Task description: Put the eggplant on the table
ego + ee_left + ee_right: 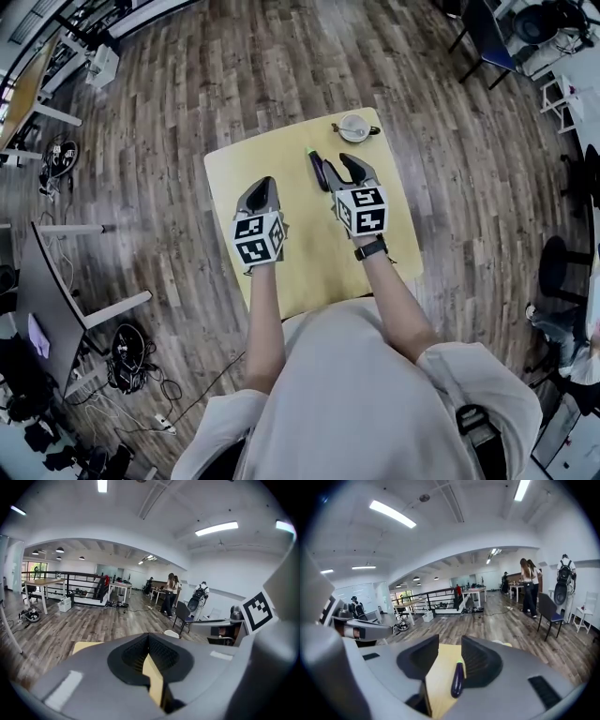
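A slim purple eggplant with a green stem lies on the yellow table, toward its far right part. My right gripper hovers just right of it and above it, open, with nothing between its fingers. In the right gripper view the eggplant shows down through the gap of the right gripper, resting on the table top. My left gripper hangs over the table's middle, shut and empty. In the left gripper view the left gripper has its tips together over the table.
A white cup on a saucer stands at the table's far right corner. Wooden floor surrounds the table. A blue chair stands far right, desks and cables at the left. People stand far off in the room.
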Demonstrator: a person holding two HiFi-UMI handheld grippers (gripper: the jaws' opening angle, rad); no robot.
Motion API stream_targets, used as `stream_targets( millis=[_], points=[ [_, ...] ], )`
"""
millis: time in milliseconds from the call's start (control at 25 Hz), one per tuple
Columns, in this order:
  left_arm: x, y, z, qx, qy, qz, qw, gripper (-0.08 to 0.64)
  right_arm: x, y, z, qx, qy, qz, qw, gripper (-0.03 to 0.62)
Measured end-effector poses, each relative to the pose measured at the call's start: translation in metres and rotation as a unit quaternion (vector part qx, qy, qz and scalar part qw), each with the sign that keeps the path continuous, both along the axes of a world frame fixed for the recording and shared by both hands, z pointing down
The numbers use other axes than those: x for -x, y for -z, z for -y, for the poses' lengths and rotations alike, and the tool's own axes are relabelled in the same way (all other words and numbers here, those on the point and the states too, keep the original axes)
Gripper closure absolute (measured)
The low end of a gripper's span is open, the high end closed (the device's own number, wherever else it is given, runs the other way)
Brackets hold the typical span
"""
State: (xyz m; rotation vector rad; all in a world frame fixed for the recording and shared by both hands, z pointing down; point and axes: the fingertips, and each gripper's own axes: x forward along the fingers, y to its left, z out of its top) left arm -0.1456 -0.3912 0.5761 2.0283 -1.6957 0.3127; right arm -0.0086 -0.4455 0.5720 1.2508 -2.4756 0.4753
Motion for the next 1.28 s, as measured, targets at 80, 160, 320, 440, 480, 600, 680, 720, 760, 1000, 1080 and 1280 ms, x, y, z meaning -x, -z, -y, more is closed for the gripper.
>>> stream_targets(
  millis=[80,160,320,440,480,600,680,720,760,1000,1080,1280],
  points=[
    [0.000,0.013,0.001,-0.012,0.001,0.001,0.9999,0.551,-0.005,0.022,0.002,-0.021,-0.005,0.007,1.000,0.452],
    [0.003,0.027,0.001,-0.023,0.002,0.003,0.9997,0.550,-0.007,0.041,0.001,-0.038,-0.008,0.015,0.999,0.474],
    [0.010,0.057,-0.002,-0.049,0.006,0.010,0.9987,0.551,-0.009,0.078,-0.004,-0.068,-0.010,0.029,0.997,0.512],
    [0.011,0.080,-0.004,-0.073,0.007,0.015,0.9972,0.551,-0.011,0.102,-0.008,-0.089,-0.009,0.037,0.995,0.529],
    [0.011,0.089,-0.004,-0.082,0.006,0.017,0.9965,0.551,-0.012,0.110,-0.010,-0.096,-0.009,0.040,0.995,0.534],
    [0.010,0.114,-0.009,-0.108,0.002,0.021,0.9939,0.551,-0.010,0.133,-0.018,-0.116,-0.008,0.048,0.992,0.545],
    [0.009,0.129,-0.013,-0.123,0.000,0.022,0.9922,0.551,-0.009,0.146,-0.026,-0.129,-0.007,0.052,0.990,0.551],
    [0.008,0.135,-0.016,-0.129,0.000,0.023,0.9913,0.551,-0.009,0.152,-0.029,-0.135,-0.007,0.053,0.989,0.555],
    [0.007,0.140,-0.018,-0.136,-0.001,0.023,0.9905,0.550,-0.009,0.158,-0.032,-0.141,-0.006,0.055,0.988,0.560],
    [0.001,0.166,-0.027,-0.164,-0.008,0.028,0.9861,0.551,-0.008,0.181,-0.046,-0.168,0.008,0.066,0.983,0.575],
    [0.000,0.172,-0.030,-0.171,-0.007,0.030,0.9847,0.551,-0.009,0.185,-0.049,-0.173,0.008,0.062,0.983,0.580],
    [0.000,0.185,-0.037,-0.186,-0.006,0.036,0.9819,0.551,-0.013,0.191,-0.055,-0.181,0.004,0.057,0.982,0.580]
  ],
)
